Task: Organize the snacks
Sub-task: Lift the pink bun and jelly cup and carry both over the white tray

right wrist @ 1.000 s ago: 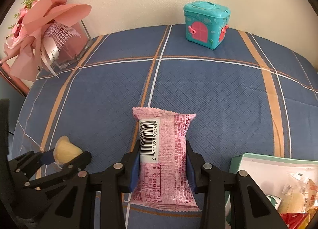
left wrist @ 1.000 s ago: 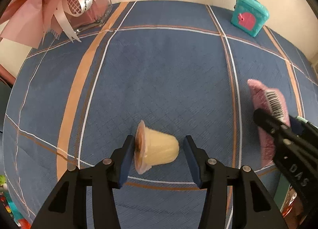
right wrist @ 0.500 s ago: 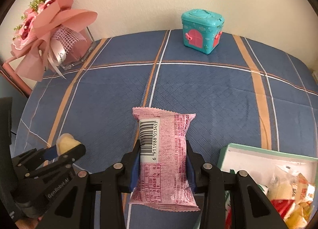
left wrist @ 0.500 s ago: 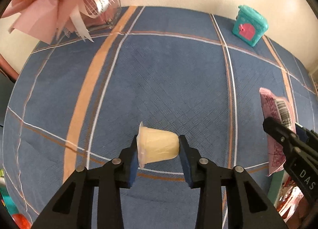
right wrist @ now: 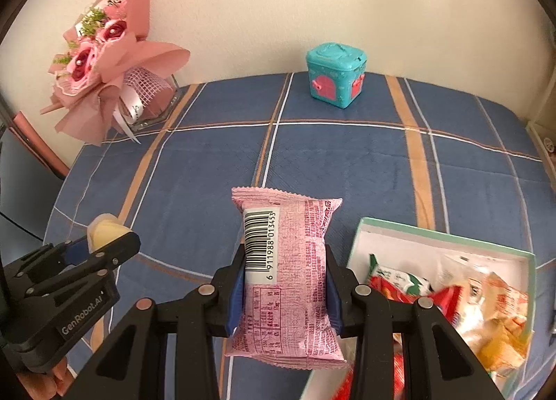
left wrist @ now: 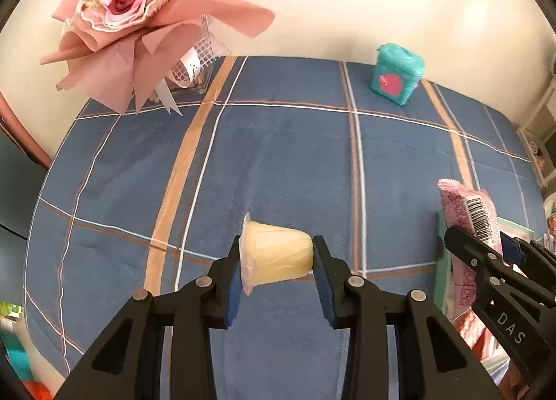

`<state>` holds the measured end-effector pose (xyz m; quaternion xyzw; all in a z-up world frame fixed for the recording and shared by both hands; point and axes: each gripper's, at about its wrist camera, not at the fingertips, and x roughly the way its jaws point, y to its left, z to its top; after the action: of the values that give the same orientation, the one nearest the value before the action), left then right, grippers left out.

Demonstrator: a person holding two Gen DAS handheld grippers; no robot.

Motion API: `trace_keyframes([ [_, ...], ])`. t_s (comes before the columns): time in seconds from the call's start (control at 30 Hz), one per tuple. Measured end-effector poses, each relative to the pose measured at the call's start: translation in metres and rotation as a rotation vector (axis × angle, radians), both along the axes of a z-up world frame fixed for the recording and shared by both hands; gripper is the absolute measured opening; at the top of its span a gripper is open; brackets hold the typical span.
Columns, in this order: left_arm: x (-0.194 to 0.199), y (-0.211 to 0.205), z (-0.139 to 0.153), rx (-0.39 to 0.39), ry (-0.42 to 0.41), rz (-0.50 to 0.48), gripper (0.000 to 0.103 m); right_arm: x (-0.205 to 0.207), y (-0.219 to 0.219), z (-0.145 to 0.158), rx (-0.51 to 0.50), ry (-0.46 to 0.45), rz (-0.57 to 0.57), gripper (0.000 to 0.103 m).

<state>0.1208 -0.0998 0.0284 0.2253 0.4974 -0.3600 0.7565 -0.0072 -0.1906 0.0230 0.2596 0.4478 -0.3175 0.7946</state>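
Note:
My left gripper [left wrist: 277, 259] is shut on a small pale-yellow jelly cup [left wrist: 276, 254], held on its side above the blue plaid tablecloth [left wrist: 278, 143]. In the right wrist view the same cup [right wrist: 104, 230] shows at the lower left in that gripper [right wrist: 100, 243]. My right gripper [right wrist: 285, 282] is shut on a pink snack packet [right wrist: 288, 282] with a barcode, lifted off the cloth. That packet [left wrist: 465, 216] and gripper [left wrist: 486, 247] appear at the right edge of the left wrist view. A mint-rimmed box [right wrist: 448, 236] holding several snack packs sits at the lower right.
A pink wrapped rose bouquet [left wrist: 139, 11] stands in a clear holder at the back left by the wall. A teal toy box [right wrist: 335, 73] with pink doors sits at the back centre. The table edge drops off at left, where a fingertip [right wrist: 38, 382] shows.
Left jaws closed on the jelly cup and lifted it off the cloth. Both grippers rose, so more wall and bouquet show. The snack box came further into the right wrist view.

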Motion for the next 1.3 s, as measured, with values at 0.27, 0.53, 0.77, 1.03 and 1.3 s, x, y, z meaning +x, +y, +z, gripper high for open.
trace_keyframes([
  [0.27,-0.033,0.005,0.023,-0.070,0.006,-0.020,0.039,-0.029,0.015,0.015,-0.002,-0.007,-0.013,0.041],
  [0.53,-0.083,0.013,0.037,-0.089,-0.043,-0.091,0.039,-0.067,0.030,0.011,0.015,0.012,-0.040,0.041],
  [0.77,-0.116,0.011,0.046,-0.096,-0.089,-0.149,0.039,-0.115,0.025,0.014,0.021,0.011,-0.121,0.041],
  [1.03,-0.175,-0.014,0.041,-0.070,-0.118,-0.295,0.039,-0.174,-0.005,0.011,0.029,0.028,-0.257,0.041],
  [1.3,-0.238,-0.044,0.026,-0.025,-0.126,-0.442,0.039,-0.218,-0.029,0.013,0.028,0.037,-0.353,0.041],
])
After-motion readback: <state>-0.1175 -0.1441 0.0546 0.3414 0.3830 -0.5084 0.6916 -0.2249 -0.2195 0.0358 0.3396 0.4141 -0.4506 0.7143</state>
